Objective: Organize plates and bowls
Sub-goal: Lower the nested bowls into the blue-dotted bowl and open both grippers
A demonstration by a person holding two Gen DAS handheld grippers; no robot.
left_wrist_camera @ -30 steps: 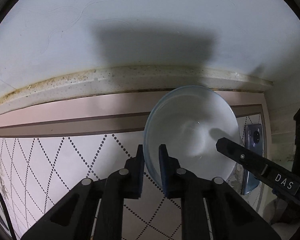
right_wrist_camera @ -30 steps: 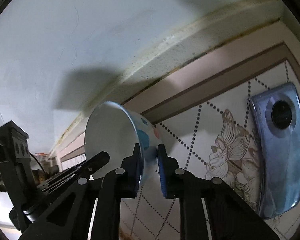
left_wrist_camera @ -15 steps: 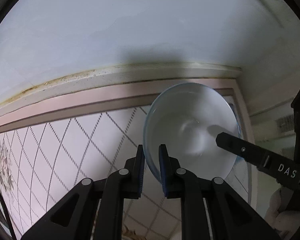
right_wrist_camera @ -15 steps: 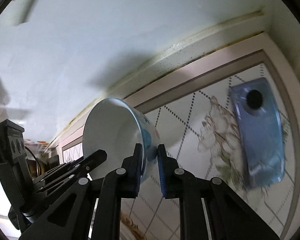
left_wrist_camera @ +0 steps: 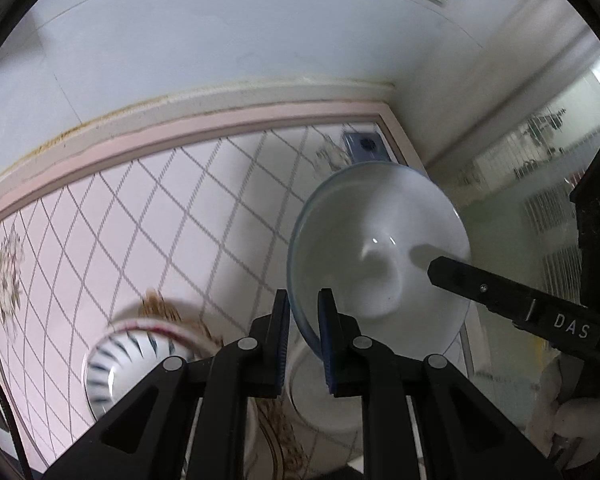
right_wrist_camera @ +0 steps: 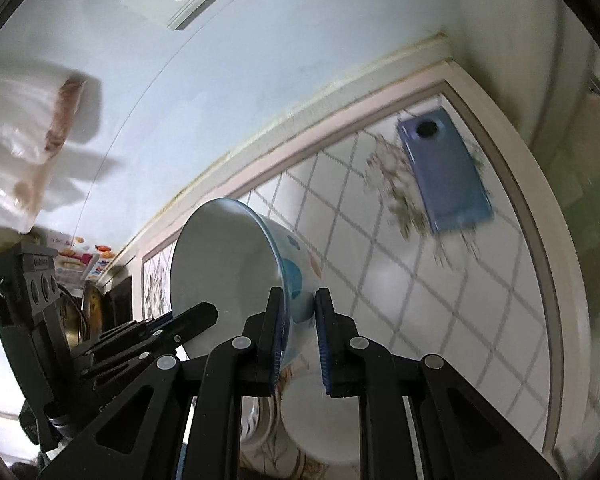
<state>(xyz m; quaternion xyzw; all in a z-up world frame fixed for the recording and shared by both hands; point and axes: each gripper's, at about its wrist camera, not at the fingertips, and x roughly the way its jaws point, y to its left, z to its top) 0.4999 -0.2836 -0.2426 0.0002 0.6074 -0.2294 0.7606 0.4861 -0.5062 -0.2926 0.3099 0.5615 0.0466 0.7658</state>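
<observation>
Bowl (left_wrist_camera: 380,248) rim (gripper-pinched) above table (left_wrist_camera: 140,220)

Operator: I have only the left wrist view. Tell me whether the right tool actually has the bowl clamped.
Observer: Yes. In the right wrist view the right tool is shut on the rim of the bowl, with one finger inside and one outside.
Operator: Describe the bowl's outside. I see only its white inside.
Observer: The outside is pale with blue and orange spots. One large blue spot sits right next to the grip.
</observation>
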